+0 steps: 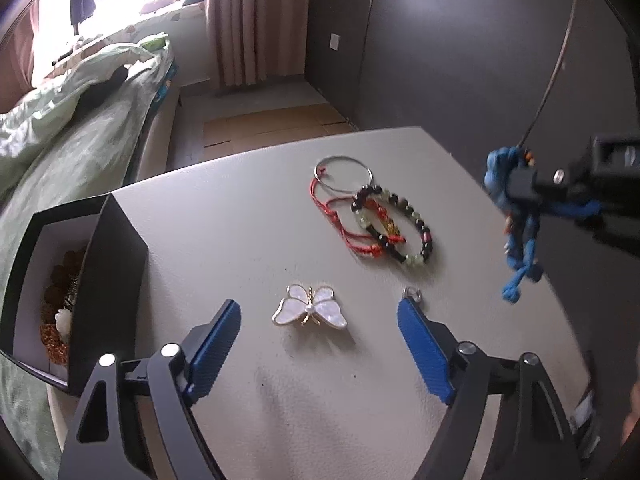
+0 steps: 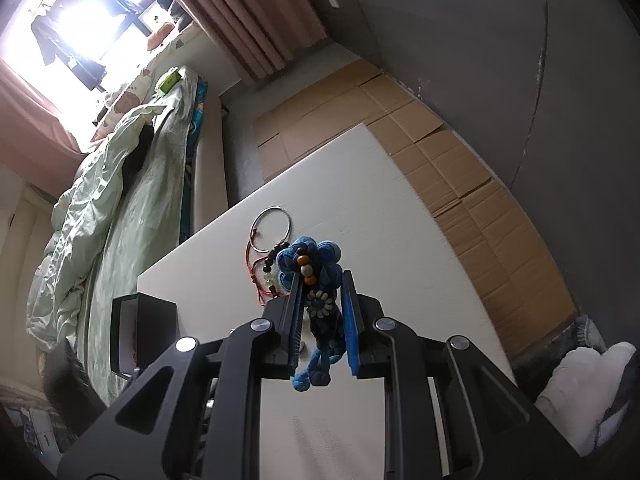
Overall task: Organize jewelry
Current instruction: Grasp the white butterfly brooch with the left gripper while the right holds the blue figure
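Mother-of-pearl butterfly brooch [image 1: 309, 311] lies on the white table [image 1: 248, 216] between the spread jaws of my left gripper [image 1: 319, 330], untouched; beyond it the beaded bracelets [image 1: 390, 226] overlap a silver ring [image 1: 344, 173]; the black box [image 1: 116, 264] stands left, holding jewelry. From the right wrist, my right gripper [image 2: 322, 307] is clamped on a blue knotted cord ornament [image 2: 316, 276], lifted above the table.

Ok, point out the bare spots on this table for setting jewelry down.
Bare table lies between the black box and the bracelet pile. The near strip below the butterfly brooch is also bare. The bracelet pile with the silver ring is crowded.
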Demonstrator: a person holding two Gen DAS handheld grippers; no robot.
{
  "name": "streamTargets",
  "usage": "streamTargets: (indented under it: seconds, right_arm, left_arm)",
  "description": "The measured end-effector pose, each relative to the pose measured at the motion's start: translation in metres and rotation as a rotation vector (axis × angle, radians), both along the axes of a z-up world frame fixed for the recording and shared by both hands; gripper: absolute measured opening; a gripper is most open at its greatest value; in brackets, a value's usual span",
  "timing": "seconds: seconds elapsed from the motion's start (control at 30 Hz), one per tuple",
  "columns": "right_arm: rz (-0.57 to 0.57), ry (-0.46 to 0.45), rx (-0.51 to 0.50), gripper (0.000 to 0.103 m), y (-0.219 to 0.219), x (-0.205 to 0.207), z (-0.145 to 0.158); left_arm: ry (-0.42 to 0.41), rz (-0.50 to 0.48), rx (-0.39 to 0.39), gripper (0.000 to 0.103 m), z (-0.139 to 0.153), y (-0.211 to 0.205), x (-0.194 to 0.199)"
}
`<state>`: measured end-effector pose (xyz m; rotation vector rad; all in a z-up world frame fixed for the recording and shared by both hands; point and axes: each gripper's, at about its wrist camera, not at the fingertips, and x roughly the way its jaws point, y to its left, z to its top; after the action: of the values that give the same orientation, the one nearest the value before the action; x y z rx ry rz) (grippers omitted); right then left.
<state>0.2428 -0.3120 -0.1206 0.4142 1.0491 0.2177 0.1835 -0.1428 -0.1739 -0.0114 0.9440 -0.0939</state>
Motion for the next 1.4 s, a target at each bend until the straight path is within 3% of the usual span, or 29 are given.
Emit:
streamTargets:
  seconds: [0.17,0.27,0.37,0.43,0.73,1.07,1.4]
  right_arm:
    - [-0.005,-0.005,0.005,0.019,-0.005,-0.004,0.001]
    - [-0.002,-0.007,0.006,0.019,-0.005,-0.006,0.002]
    - [0.006,-0.005,0.001,0.019,-0.002,-0.007,0.001]
    - [0.013,-0.004,-0.002,0.019,0.001,-0.009,0.001]
    - [0.028,-0.008,-0.005,0.019,0.007,-0.012,0.002]
    - [0.035,-0.024,0.0,0.019,0.015,-0.017,0.004]
    - [0.064,-0.115,0.038,0.019,0.033,-0.026,0.021]
  left_arm:
    - [-0.004,0.024,0.066,0.068,-0.015,-0.006,-0.001]
    - [-0.014,0.041,0.066,0.068,-0.019,-0.003,-0.001]
    - [-0.021,0.044,0.066,0.058,-0.018,-0.002,-0.001]
    - [-0.028,0.064,0.06,0.038,-0.016,0.003,-0.001]
    - [-0.014,0.034,-0.001,0.038,-0.007,0.013,-0.003]
    - [-0.089,0.054,-0.064,0.038,0.041,0.037,-0.016]
    - [-0.154,0.107,-0.101,0.038,0.082,0.079,-0.029]
